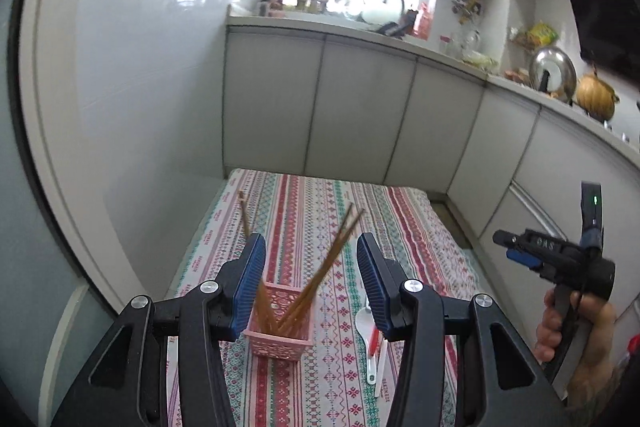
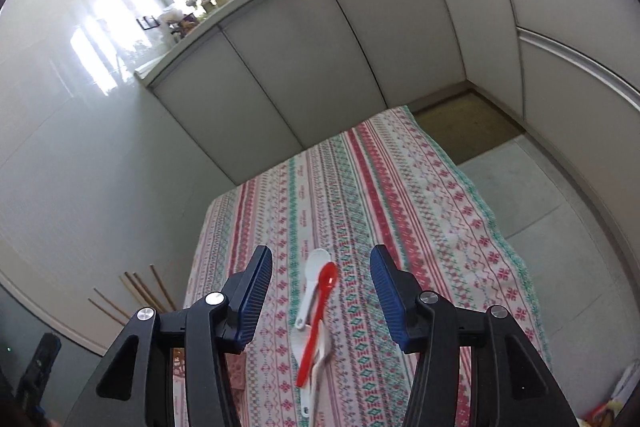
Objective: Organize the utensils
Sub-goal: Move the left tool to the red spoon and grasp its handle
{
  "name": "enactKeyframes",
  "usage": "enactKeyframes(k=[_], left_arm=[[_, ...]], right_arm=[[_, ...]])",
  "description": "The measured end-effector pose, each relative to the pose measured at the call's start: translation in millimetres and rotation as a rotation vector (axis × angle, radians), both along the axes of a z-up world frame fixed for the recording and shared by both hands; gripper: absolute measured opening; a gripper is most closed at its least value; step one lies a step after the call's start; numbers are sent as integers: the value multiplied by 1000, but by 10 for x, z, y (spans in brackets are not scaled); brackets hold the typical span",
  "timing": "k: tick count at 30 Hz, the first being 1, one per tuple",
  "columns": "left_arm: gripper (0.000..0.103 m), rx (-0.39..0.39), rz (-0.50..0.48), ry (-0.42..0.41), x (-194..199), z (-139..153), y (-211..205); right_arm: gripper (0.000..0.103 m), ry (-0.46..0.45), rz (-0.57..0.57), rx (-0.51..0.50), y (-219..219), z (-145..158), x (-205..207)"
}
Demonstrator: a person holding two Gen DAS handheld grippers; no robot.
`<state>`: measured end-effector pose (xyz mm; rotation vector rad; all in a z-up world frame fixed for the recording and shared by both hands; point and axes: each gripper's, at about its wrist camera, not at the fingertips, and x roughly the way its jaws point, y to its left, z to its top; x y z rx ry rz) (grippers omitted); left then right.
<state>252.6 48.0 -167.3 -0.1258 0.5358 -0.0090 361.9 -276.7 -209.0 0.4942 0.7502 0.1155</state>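
A pink perforated basket [image 1: 280, 331] stands on the table's striped cloth [image 1: 400, 227] with several wooden chopsticks [image 1: 332, 259] leaning in it. My left gripper [image 1: 310, 259] hovers over the basket, open, with nothing pinched between its blue pads. Right of the basket lie white spoons [image 1: 370, 331] and a red one. In the right wrist view my right gripper [image 2: 320, 267] is open above the red spoon [image 2: 320, 311], which lies across the white spoons [image 2: 312, 279] on the cloth [image 2: 400, 187]. The chopsticks' tips [image 2: 140, 291] show at the left. A hand holds the right gripper [image 1: 516, 251] at the right.
White cabinet fronts [image 1: 360, 107] close off the table's far end and run along the right. The counter [image 1: 440, 51] above them carries a sink tap, bottles, a pot lid and food. Grey floor [image 2: 540, 207] lies to the right of the table, and a glossy wall [image 1: 140, 87] on the left.
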Motion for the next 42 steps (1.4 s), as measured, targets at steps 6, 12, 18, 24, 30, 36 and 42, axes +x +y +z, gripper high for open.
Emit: enactKeyframes(k=[6,12,18,24,30,36,42], left_arm=[[50,106,-144,151,262,-369,-831],[50,128,-206,310,681,-763,-1290],[50,88,-237,483,1381,-1144,-1555],[50,235,-231,610,2056,-1700,-1921],[49,238,-196,688,2486,-2050,-1816],[49,297,-217,708,2756,-2152,-1853],[38,322,-276,711,2695,-2197,-1876]], right_arm=[[53,98,24,45,-172,-209,17],[53,222,5,172,-396,-516,79],[52,303,-6,203,-489,-683,99],[51,343,-77,278,-749,-794,59],[50,337,-94,302,-878,-782,73],[49,349,-67,314,-807,-834,160],[49,342,-66,312,-771,-823,203]])
